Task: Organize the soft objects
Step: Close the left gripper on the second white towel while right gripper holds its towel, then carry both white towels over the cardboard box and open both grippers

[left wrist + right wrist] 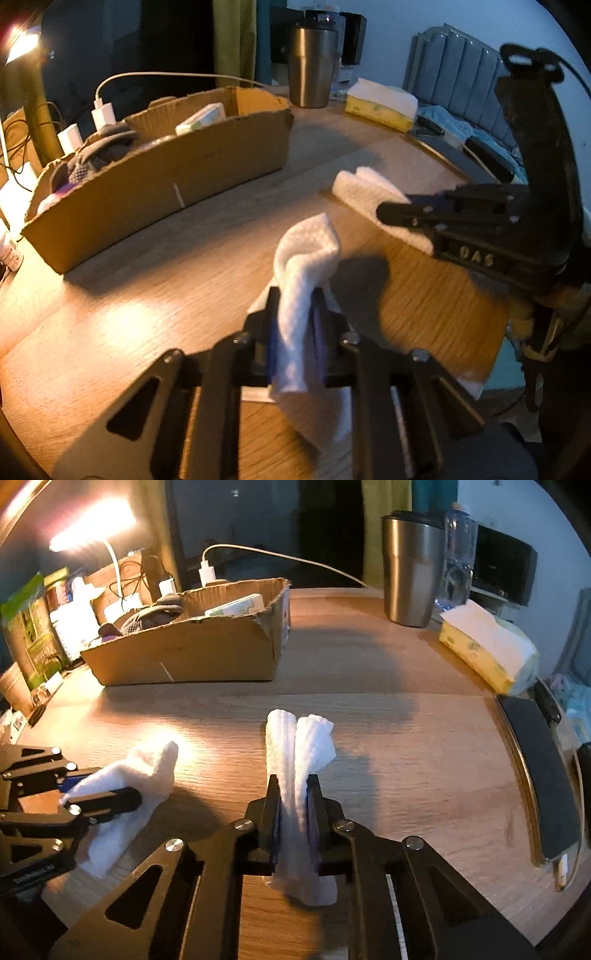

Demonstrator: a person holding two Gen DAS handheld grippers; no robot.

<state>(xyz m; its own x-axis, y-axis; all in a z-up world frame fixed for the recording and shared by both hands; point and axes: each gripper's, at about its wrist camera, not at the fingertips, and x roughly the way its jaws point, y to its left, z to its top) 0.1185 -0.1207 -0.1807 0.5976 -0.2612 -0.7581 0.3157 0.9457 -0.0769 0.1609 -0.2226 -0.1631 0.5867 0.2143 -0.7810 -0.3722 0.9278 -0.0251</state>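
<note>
- The left gripper (295, 314) is clenching one end of a white cloth (306, 258) at the lower middle of the left wrist view; the fabric is bunching up between the blue pads and rising past the fingertips in a soft fold.
- Below those jaws, the same cloth is trailing down toward the bottom of the frame, lying on the wooden table (129, 314).
- The right gripper (293, 797) is pinching the cloth's other end (299, 746) at the lower middle of the right wrist view, two rolled lobes of fabric standing up just beyond its tips.
- In the right wrist view the left gripper is showing at the lower left edge (107, 794), its black fingers closed around white fabric that is spilling onto the table beneath it.
- In the left wrist view the right gripper is reaching in from the right edge (395, 212), its tips lying over a strip of white cloth at centre right.
- Both tongs are therefore gripping cloth, none of it hanging free of the table.
- A cardboard box (166, 173) is sitting at the upper left, well apart from the cloth, with dark items and a small carton inside.
- A steel tumbler (410, 568) is standing at the upper right, a yellow tissue pack (484, 650) near it.
</note>
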